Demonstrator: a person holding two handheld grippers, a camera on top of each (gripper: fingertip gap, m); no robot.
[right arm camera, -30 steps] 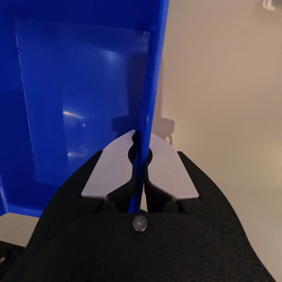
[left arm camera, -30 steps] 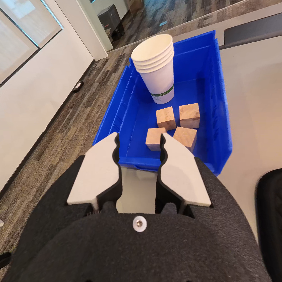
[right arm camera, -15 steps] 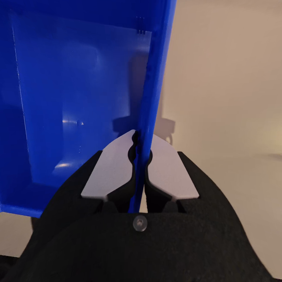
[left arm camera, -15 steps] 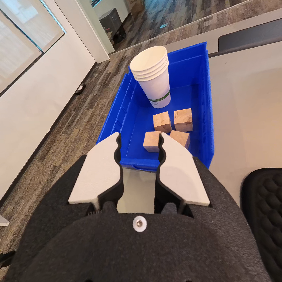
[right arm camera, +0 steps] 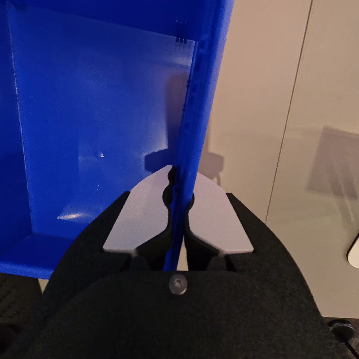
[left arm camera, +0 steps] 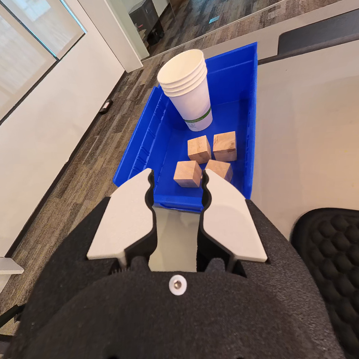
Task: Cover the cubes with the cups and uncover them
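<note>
With the right gripper (right arm camera: 180, 196) clenching the blue bin (left arm camera: 250, 136)'s side wall, any jolt is risking toppling the cup stack (left arm camera: 187, 91), seemingly loose, beyond the four cubes (left arm camera: 202, 149) ahead of the released left gripper (left arm camera: 177, 180).

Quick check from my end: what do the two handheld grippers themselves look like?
Both match. The left gripper and right gripper each have two flat, pale grey fingers with wavy black inner edges, set in a rough black body with one pale screw. No cables, markings or sleeves show.

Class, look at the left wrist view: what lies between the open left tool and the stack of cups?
In the left wrist view, the blue bin's near wall and four wooden cubes lie between the left tool and the stack of cups.
</note>
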